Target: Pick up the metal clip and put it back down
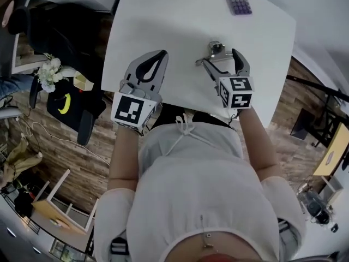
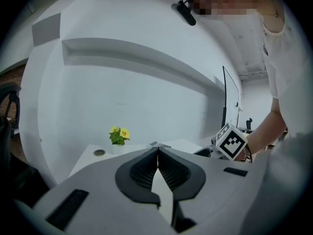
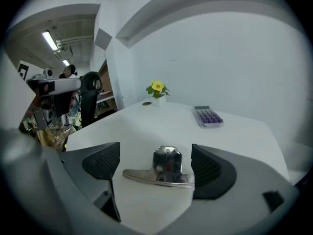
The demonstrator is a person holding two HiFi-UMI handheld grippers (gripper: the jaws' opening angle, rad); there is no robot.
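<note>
White table, four small things on it.
We see a metal clip on the near half, a calculator well behind it, and a potted flower beside a small round disc at the far edge.

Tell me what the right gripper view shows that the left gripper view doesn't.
Only the right gripper view: the metal clip lying on the table between the right gripper's open jaws. Only the left gripper view: the left gripper's jaws shut together, empty, plus the right gripper's marker cube and the person's forearm. Both: the white table and the small yellow flower plant.
</note>
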